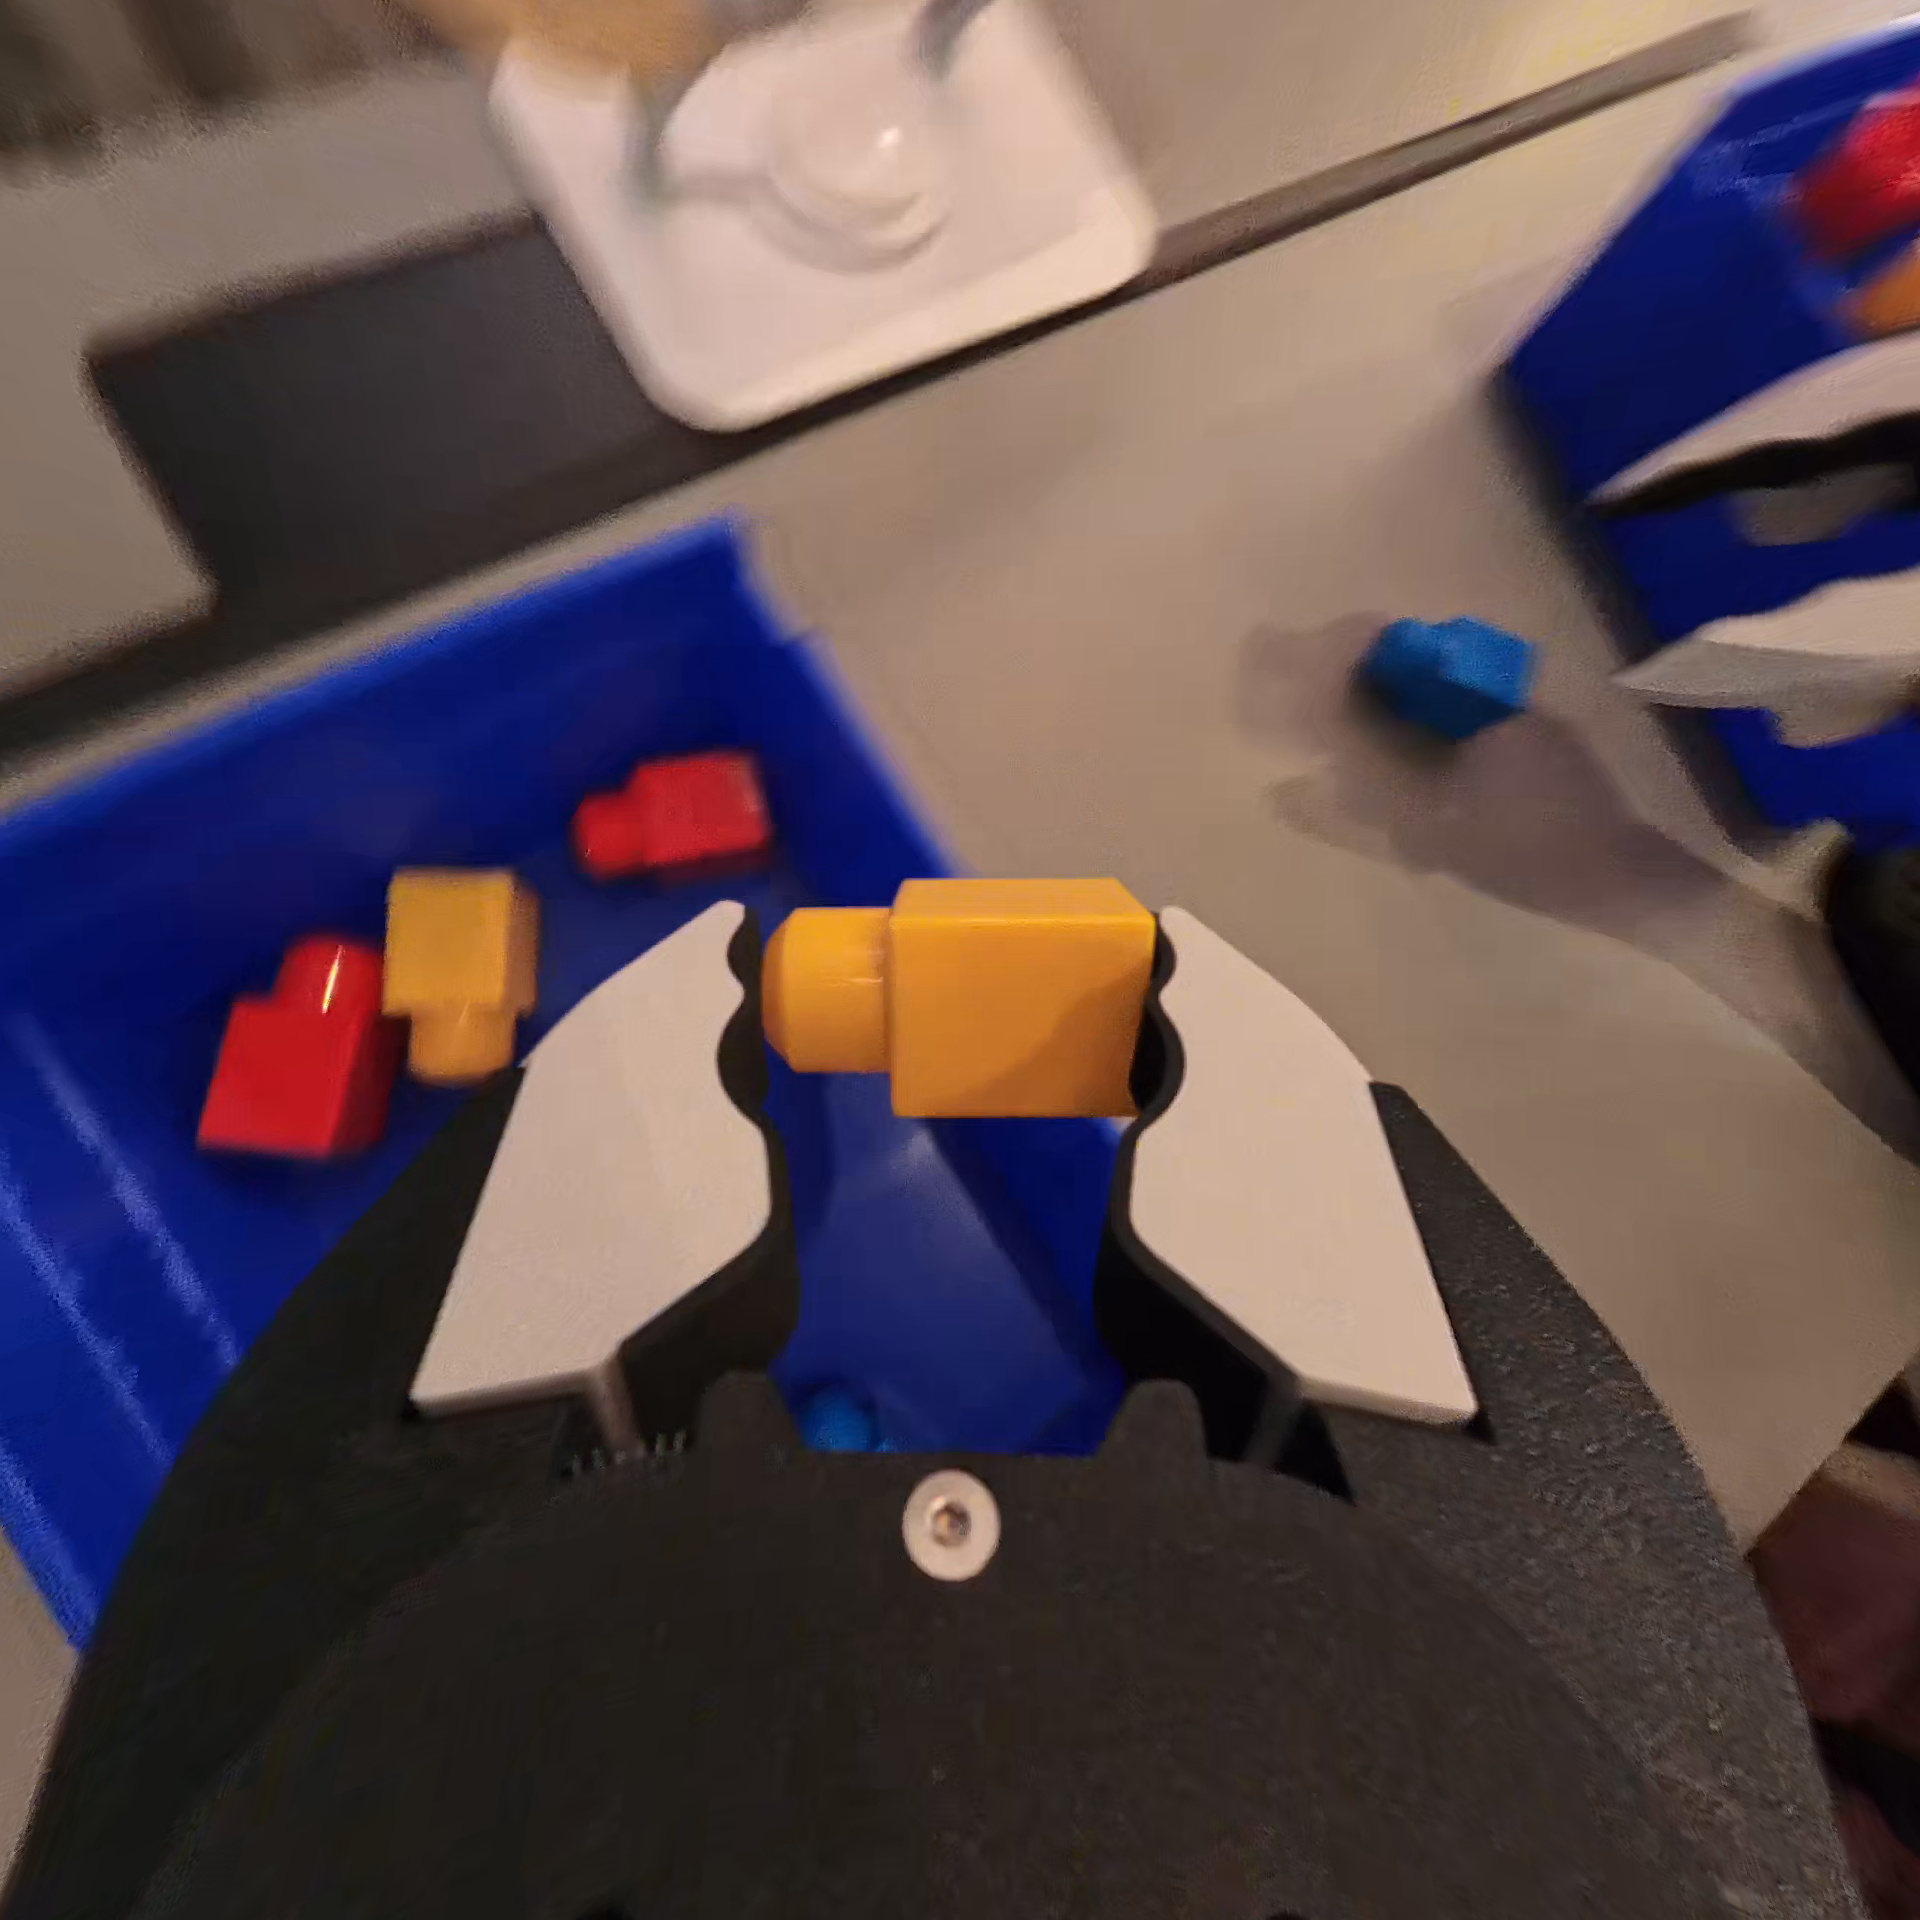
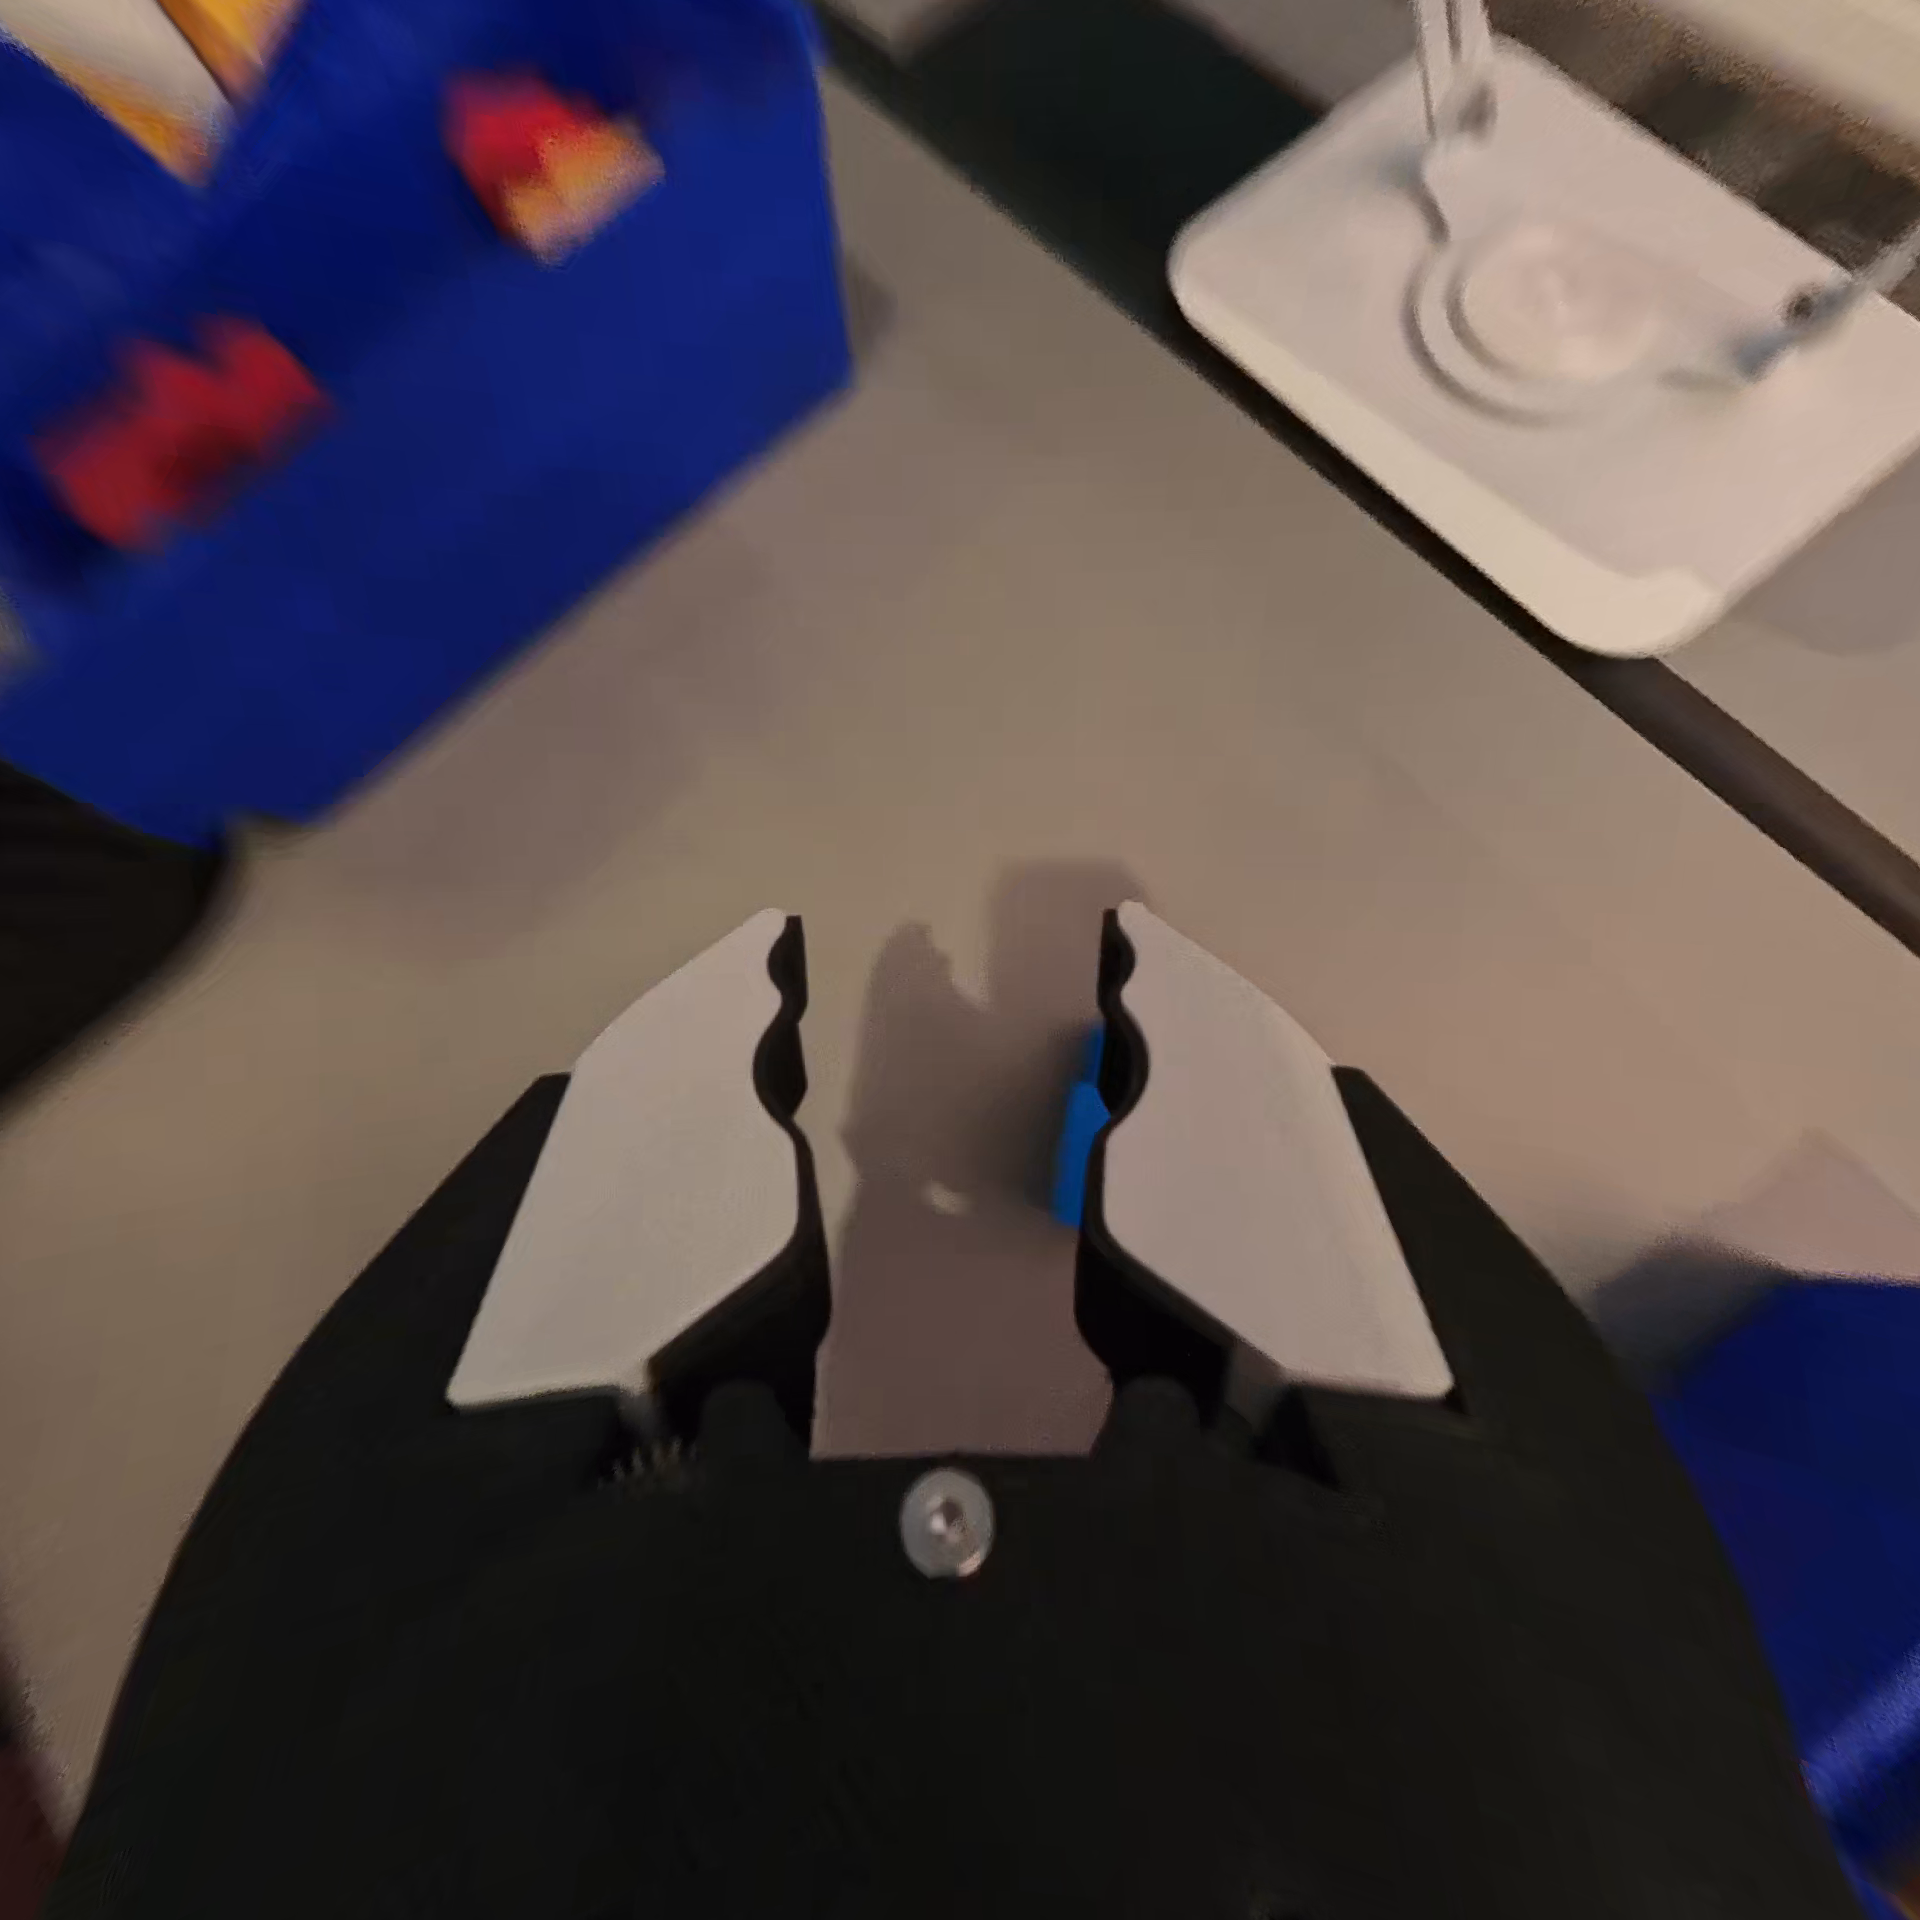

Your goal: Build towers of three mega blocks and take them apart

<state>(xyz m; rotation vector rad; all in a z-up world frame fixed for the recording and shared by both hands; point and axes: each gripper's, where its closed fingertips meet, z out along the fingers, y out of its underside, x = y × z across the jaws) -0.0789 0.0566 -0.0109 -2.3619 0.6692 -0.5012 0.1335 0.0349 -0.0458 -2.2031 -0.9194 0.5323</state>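
Clamped stud-to-base in the left claw (image 1: 951,997), the yellow block (image 1: 997,997) could pivot and slip free, while the right claw (image 2: 951,1023) gapes wide, empty, with the blue block (image 2: 1075,1143) at its 3 o'clock finger.

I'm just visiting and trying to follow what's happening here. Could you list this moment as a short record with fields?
Left gripper: pads clamped end to end on a yellow plastic block lying sideways, peg pointing left
Right gripper: open, nothing held
Blue plastic bin: holds two red blocks and a loose yellow block
Grey tabletop: one small blue block lying loose
White stand base: at the far edge
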